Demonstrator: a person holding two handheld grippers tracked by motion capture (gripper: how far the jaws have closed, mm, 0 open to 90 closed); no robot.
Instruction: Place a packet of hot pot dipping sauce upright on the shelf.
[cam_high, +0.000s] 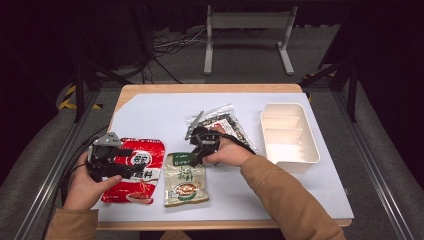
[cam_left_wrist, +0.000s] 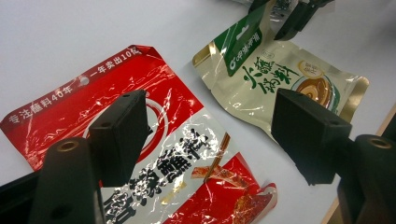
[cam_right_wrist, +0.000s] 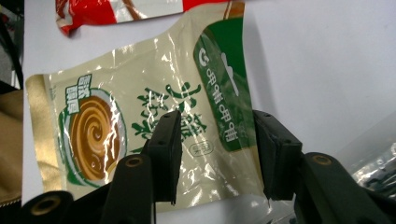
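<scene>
While the beige sauce packet lies flat on the counter, its green top edge is straddled by the parted right gripper. The left gripper is held spread above the red packet beside it.

L claw held low in L hand, jaws wide apart. R claw in R hand, forearm angled in from lower right, jaws apart, pointing down-left.
</scene>
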